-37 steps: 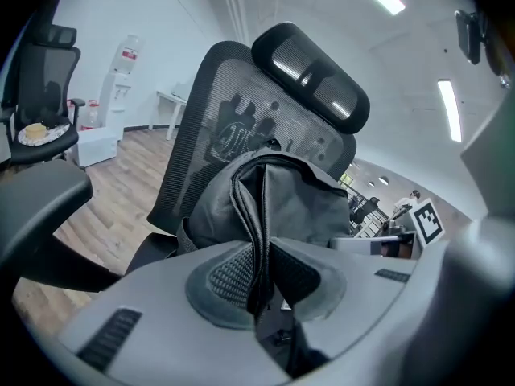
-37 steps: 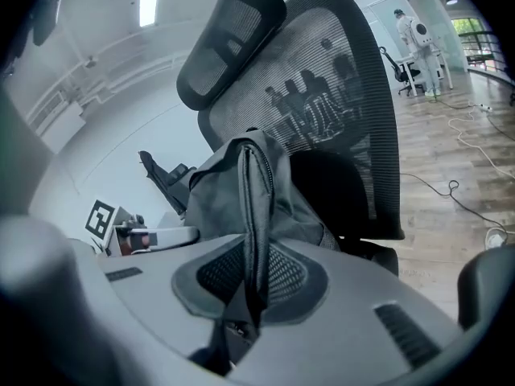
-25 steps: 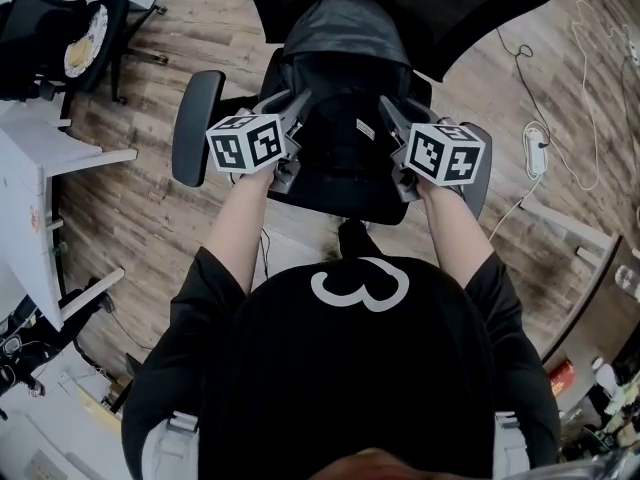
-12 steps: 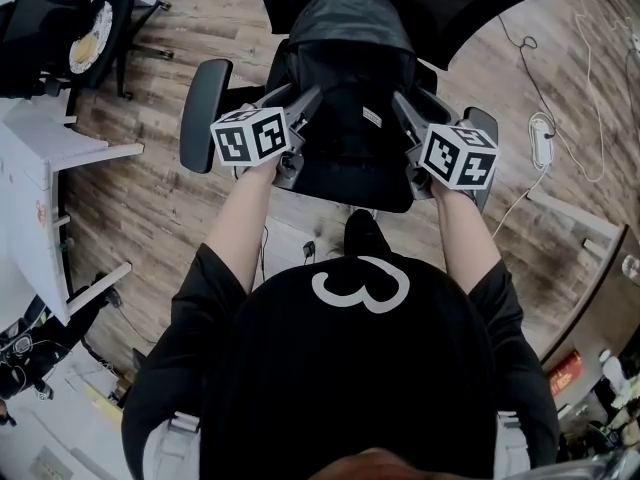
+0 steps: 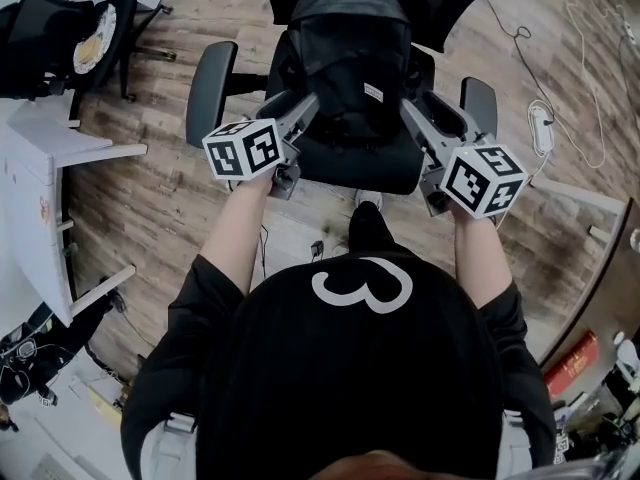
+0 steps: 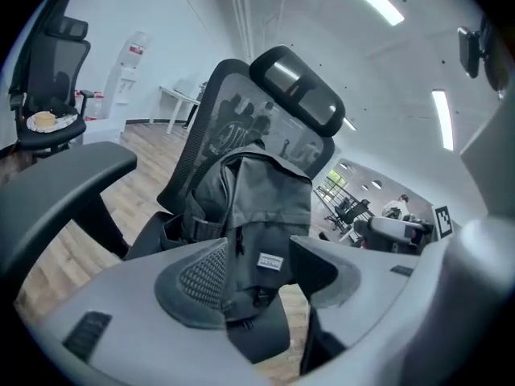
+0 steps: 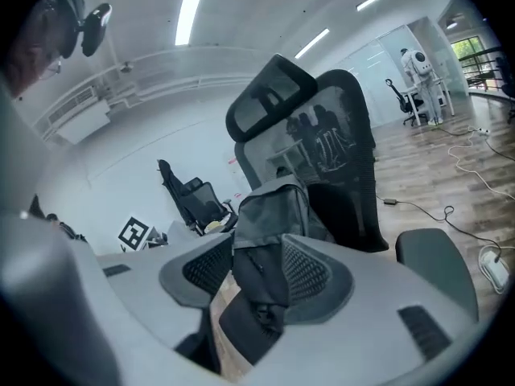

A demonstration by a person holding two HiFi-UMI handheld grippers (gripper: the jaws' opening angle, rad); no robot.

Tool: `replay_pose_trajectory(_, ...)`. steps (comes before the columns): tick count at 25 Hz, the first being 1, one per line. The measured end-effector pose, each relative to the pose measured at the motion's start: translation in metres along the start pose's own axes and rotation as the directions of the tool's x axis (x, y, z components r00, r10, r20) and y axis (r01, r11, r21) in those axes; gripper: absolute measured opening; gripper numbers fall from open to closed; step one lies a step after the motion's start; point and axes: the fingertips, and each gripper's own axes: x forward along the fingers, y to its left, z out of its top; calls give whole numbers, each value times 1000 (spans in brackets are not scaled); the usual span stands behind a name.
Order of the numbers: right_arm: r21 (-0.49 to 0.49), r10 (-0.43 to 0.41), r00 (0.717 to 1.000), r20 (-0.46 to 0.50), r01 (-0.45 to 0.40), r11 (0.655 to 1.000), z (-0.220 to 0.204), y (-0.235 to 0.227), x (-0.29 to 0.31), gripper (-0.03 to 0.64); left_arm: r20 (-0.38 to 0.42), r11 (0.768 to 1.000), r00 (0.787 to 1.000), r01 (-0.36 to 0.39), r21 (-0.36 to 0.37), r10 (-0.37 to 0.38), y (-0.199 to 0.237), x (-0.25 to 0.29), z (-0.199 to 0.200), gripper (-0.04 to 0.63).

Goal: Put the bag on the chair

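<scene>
The black backpack (image 5: 350,58) stands upright on the seat (image 5: 350,168) of the black office chair, leaning against its mesh backrest. My left gripper (image 5: 303,110) is at the bag's left side and my right gripper (image 5: 412,116) at its right, both a little short of it. Both pairs of jaws are opening, and no pad presses on the bag. In the left gripper view the bag (image 6: 265,207) shows beyond the gap of the left gripper (image 6: 257,276). In the right gripper view the bag (image 7: 269,215) likewise stands past the right gripper (image 7: 256,276).
The chair's armrests (image 5: 210,78) (image 5: 478,103) flank my grippers. A second black chair (image 5: 50,38) with a pale object on it and a white desk (image 5: 40,178) stand at the left. Cables and a power strip (image 5: 540,133) lie on the wooden floor at the right.
Both grippers have opened, let go of the bag and drawn back from it, the right one also outward. The bag stays on the seat.
</scene>
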Motion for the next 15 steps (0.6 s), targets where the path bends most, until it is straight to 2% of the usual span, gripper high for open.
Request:
replay_pose_trajectory(3, -28, 32, 999, -2, -32, 999, -7, 31, -22, 187, -18, 998, 998, 68, 4, -68, -22, -28, -21, 230)
replay_pose_trajectory(7, -44, 63, 998, 17, -63, 997, -18, 66, -60, 187, 3, 990, 991, 136, 20, -136, -59, -73, -37, 229)
replay_pose_trajectory(15, -70, 73, 993, 95, -66, 995, -40, 152, -122, 183, 60, 961, 977, 187, 202, -203, -117, -184, -44, 229)
